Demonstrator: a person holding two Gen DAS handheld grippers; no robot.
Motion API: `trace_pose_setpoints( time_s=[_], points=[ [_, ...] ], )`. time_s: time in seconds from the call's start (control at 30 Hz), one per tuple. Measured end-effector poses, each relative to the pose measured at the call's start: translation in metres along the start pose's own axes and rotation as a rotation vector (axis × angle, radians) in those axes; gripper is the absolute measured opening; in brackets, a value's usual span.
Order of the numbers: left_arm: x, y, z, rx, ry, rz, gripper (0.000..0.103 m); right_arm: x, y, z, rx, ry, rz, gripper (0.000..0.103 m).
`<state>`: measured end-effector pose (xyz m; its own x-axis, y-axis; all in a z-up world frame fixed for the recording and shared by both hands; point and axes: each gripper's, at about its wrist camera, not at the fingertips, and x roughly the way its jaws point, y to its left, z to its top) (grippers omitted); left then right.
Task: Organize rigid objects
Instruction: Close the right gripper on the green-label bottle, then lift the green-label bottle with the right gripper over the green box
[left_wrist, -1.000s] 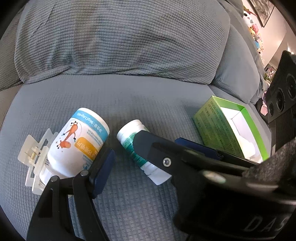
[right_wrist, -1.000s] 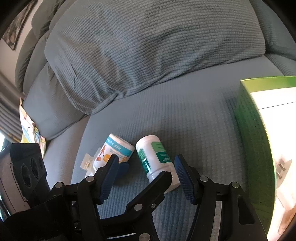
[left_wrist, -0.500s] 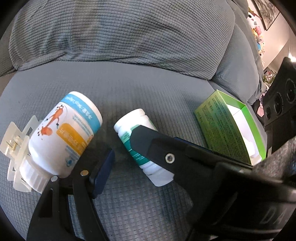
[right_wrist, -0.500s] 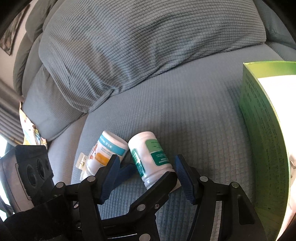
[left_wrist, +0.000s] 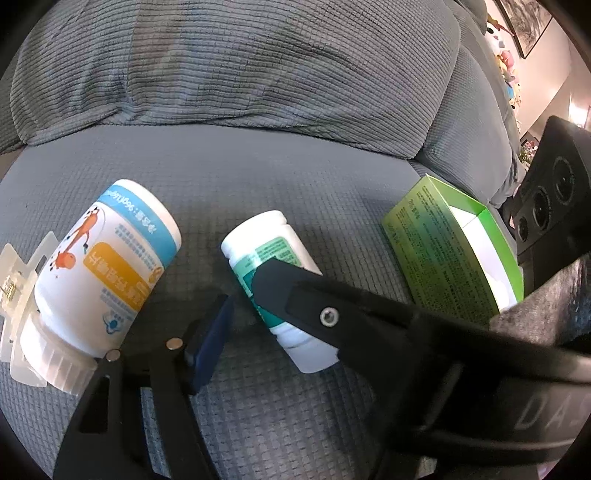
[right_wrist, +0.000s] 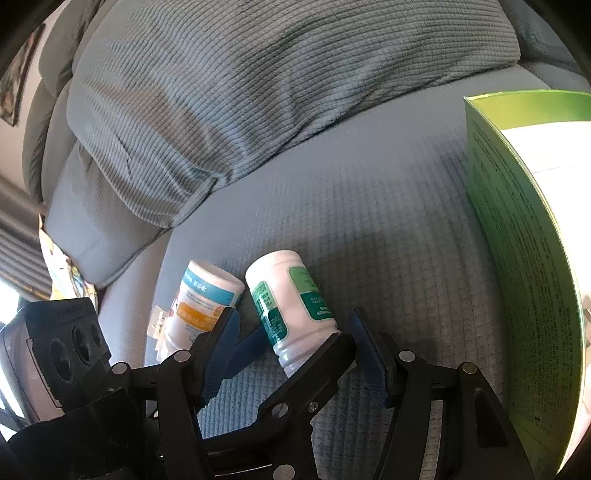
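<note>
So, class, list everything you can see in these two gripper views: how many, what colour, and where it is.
green-label bottle: one, white with a teal-green label, lying on its side mid-seat.
blue-and-orange bottle: one, white with a blue band and an orange panel, lying on its side to the left of the first.
clip: one, clear plastic, at the cap end of the blue-and-orange bottle.
box: one, green outside and white inside, open, on the right of the seat.
seat cushion: one, grey-blue, under everything.
back cushion: one, grey-blue, behind the seat.
left gripper: one, black with blue pads, open at the green-label bottle.
right gripper: one, black with blue pads, open around the same bottle.
</note>
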<state>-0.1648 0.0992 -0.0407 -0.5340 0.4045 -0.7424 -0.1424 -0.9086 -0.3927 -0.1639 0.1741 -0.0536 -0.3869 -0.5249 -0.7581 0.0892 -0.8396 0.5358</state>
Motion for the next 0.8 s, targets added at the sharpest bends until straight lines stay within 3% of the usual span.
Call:
trace_pose_setpoints(
  time_s=[0.07,0.37,0.8],
  points=[
    [0.0,-0.001,-0.002,0.003,-0.001,-0.024,0.052,0.0,-0.001,-0.001,0.0,0.0,-0.002,0.065],
    [-0.005,-0.019,-0.005,0.055,-0.018,-0.021,0.039,-0.001,-0.004,-0.004,-0.002,-0.002,0.01,0.064],
    [-0.044,-0.055,-0.007,0.155,-0.122,-0.042,0.039,-0.045,0.01,-0.016,-0.032,-0.117,0.021,0.061]
  ],
)
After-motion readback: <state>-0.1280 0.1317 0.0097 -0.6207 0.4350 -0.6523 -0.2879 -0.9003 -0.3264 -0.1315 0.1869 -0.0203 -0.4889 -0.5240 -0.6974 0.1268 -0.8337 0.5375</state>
